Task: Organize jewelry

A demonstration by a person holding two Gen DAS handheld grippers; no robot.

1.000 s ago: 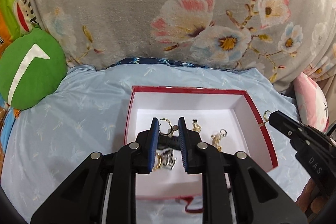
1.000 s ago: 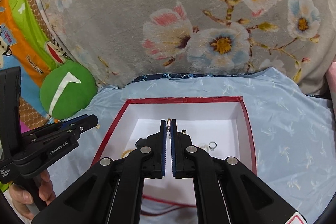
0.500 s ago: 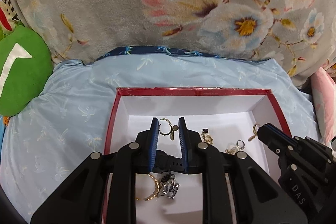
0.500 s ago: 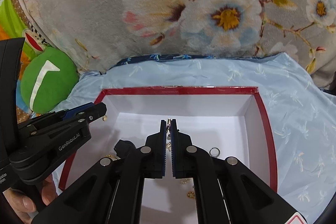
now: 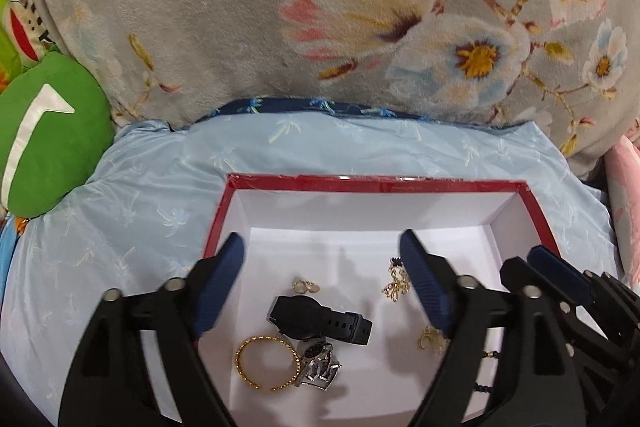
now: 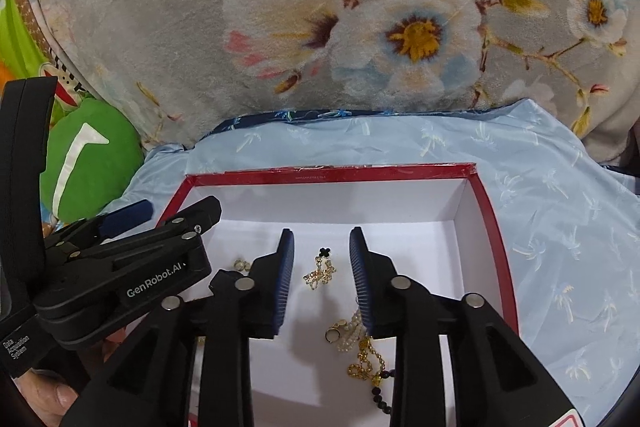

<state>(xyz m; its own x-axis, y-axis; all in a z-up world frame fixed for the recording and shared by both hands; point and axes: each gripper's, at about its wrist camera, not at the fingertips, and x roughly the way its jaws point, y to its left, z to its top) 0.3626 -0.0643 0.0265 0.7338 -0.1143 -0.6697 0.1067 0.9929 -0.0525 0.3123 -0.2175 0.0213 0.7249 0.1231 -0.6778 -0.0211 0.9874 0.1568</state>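
Lying below opening left fingers point(image 5: 218, 283), black watch point(image 5: 320, 319), in box point(image 5: 376, 183)

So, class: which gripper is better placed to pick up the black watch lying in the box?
Left gripper: its opening jaws frame the black watch; the right gripper straddles a gold earring.

one box, two watches, one bangle, a few small gold pieces

one red box point(image 5: 376, 183) on one blue cloth point(image 5: 132, 211); inside it two watches, a black one point(image 5: 316, 317) and a silver one point(image 5: 318, 367) at its 6 o'clock; one gold bangle point(image 5: 266, 363) at 8 o'clock of the black watch; one pair of small gold earrings point(image 5: 305, 285) at its 12 o'clock; one gold chain piece point(image 6: 320, 273) with a black clover; one plain ring point(image 6: 332, 335); one tangle of pearl and gold beads point(image 6: 366, 355), count unclear. two grippers, left point(image 5: 322, 279) and right point(image 6: 322, 277). one green cushion point(image 5: 44, 139).
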